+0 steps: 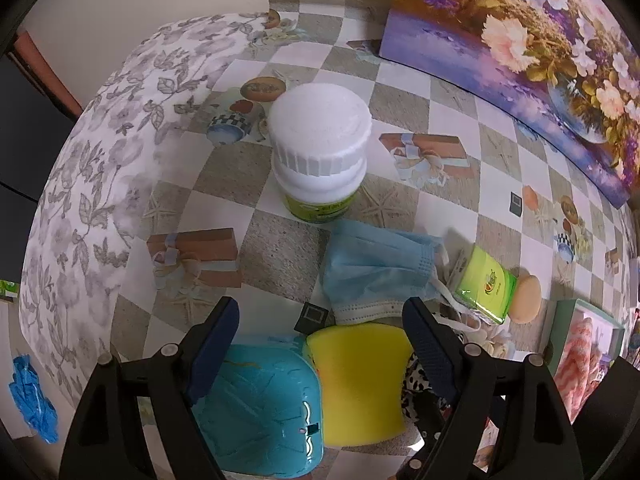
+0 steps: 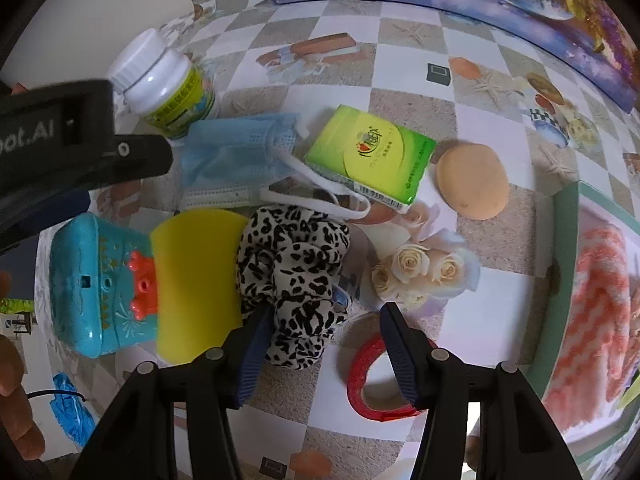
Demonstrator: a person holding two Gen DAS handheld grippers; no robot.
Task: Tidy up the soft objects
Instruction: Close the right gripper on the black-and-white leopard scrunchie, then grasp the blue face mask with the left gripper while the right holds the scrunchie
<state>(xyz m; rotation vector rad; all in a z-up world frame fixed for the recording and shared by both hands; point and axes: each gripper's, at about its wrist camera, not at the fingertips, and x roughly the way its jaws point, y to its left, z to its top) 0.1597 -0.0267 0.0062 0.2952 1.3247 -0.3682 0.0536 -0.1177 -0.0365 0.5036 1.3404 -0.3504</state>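
Note:
My left gripper is open above a yellow sponge and a teal plastic toy. A blue face mask lies just beyond, then a green tissue pack and a tan powder puff. My right gripper is open, its left finger beside a leopard-print scrunchie. In the right wrist view the sponge, toy, mask, tissue pack and puff lie around it. A green box at the right holds a pink knitted cloth.
A white pill bottle stands behind the mask. A red tape roll lies under my right gripper. A flower painting leans at the back. The table has a checkered cloth. Blue gloves lie on the floor at the left.

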